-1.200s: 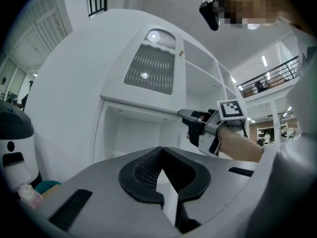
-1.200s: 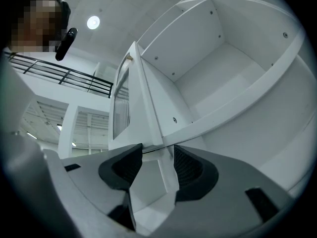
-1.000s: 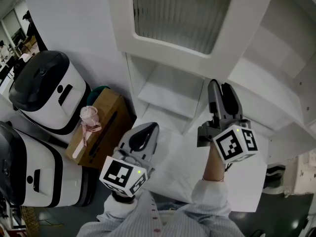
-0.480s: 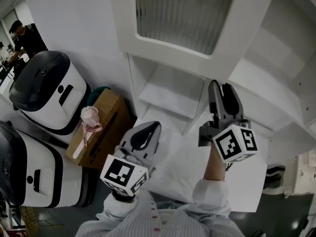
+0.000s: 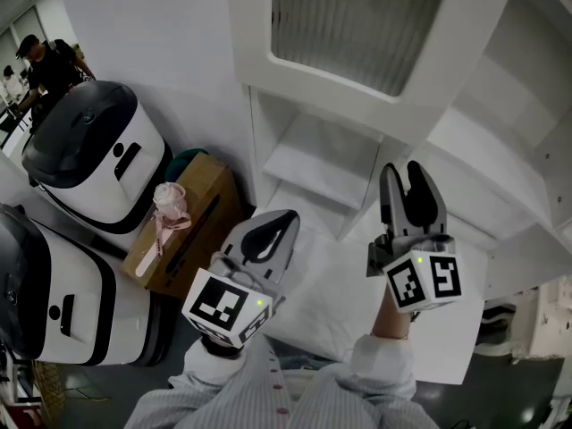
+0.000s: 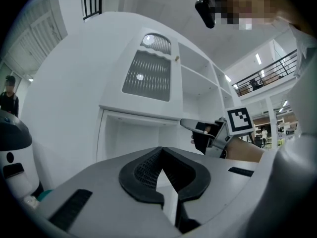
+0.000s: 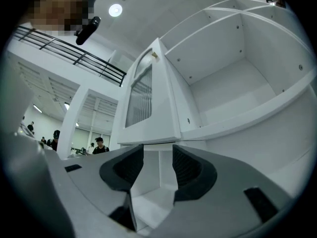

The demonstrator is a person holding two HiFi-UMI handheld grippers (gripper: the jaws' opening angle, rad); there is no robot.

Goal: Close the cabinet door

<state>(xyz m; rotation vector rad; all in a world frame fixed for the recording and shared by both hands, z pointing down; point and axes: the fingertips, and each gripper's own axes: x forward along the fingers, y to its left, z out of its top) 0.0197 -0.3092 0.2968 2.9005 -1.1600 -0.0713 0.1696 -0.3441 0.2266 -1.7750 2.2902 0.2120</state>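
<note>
The white cabinet door (image 5: 259, 47) with its ribbed glass panel (image 5: 357, 21) stands swung open over the lower shelves. It also shows in the left gripper view as the door (image 6: 146, 78) and in the right gripper view as the door (image 7: 148, 98). My right gripper (image 5: 400, 173) is open below the door's lower corner, pointing slightly up, with nothing between its jaws. The door's bottom edge lies just beyond the right gripper (image 7: 158, 155). My left gripper (image 5: 282, 219) hangs lower left, shut and empty. The left gripper (image 6: 159, 155) faces the open lower compartment.
Two white and black machines (image 5: 89, 150) (image 5: 45, 302) stand at the left. Beside them is a cardboard box (image 5: 192, 226) with a pink item (image 5: 168, 206) on it. White shelves (image 5: 313, 164) and an open upper compartment (image 5: 500, 88) fill the cabinet. People (image 5: 49, 61) stand far left.
My right gripper has rolled a little and drifted slightly lower under the door. The left gripper has kept its place. The door has not moved.
</note>
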